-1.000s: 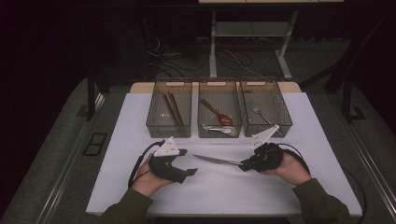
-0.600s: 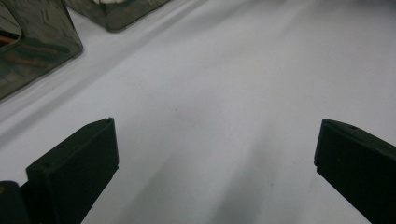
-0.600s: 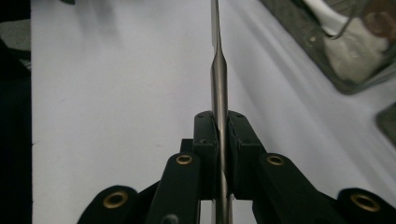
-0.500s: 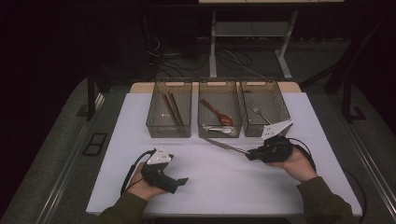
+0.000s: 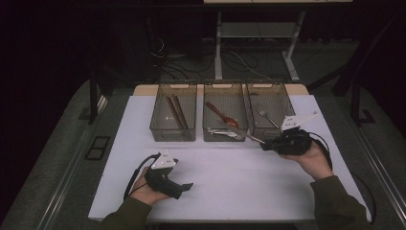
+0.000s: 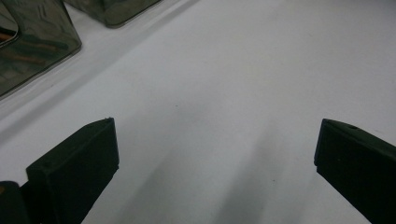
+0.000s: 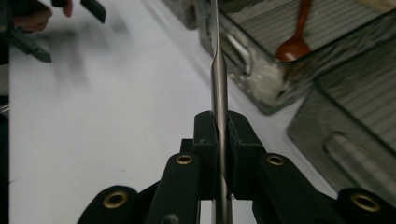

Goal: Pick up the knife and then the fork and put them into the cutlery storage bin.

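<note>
Two grippers are held over a white table (image 5: 230,182); a metal knife (image 5: 242,134) is clamped by the right gripper (image 5: 264,146) beside the middle bin (image 5: 225,136); the left gripper (image 5: 187,187), just opened, is spread wide, empty.

Smooth, shiny metal knife (image 7: 219,79); matt white table (image 5: 239,177); translucent smoky plastic bins (image 5: 173,129).

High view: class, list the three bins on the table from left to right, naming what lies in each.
Bin with brown chopsticks → bin with red spoon → bin with fork.
</note>
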Action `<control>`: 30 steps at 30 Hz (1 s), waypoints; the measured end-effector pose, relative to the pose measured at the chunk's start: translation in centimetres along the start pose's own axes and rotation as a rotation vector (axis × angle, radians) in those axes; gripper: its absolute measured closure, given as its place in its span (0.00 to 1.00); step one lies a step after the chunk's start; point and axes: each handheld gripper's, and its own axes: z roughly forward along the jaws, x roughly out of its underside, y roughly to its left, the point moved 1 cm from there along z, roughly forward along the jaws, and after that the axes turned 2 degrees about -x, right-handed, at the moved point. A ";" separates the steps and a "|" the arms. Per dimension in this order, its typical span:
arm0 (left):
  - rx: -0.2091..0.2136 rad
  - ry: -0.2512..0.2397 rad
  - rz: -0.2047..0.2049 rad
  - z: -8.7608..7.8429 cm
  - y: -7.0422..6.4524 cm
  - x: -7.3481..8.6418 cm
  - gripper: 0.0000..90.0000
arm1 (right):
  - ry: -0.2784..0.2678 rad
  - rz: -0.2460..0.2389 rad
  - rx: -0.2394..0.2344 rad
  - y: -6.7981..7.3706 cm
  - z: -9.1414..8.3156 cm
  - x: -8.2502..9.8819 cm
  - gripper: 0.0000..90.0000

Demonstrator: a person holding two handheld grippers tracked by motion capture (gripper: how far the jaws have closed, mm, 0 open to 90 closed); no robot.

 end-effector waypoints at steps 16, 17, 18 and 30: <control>-0.002 0.011 0.016 0.0 -0.2 0.0 0.00 | -0.065 0.112 0.121 -2.6 -2.6 0.1 0.93; -0.003 0.012 0.019 0.0 -0.2 0.0 0.00 | -0.065 0.119 0.130 -2.7 -2.7 0.1 0.93; -0.003 0.011 0.019 0.0 -0.2 0.0 0.00 | -0.067 0.122 0.145 -2.8 -2.8 0.1 0.93; 0.008 0.012 0.030 0.0 -0.4 -0.1 0.00 | -0.059 0.241 0.294 -5.9 -3.5 -0.6 0.93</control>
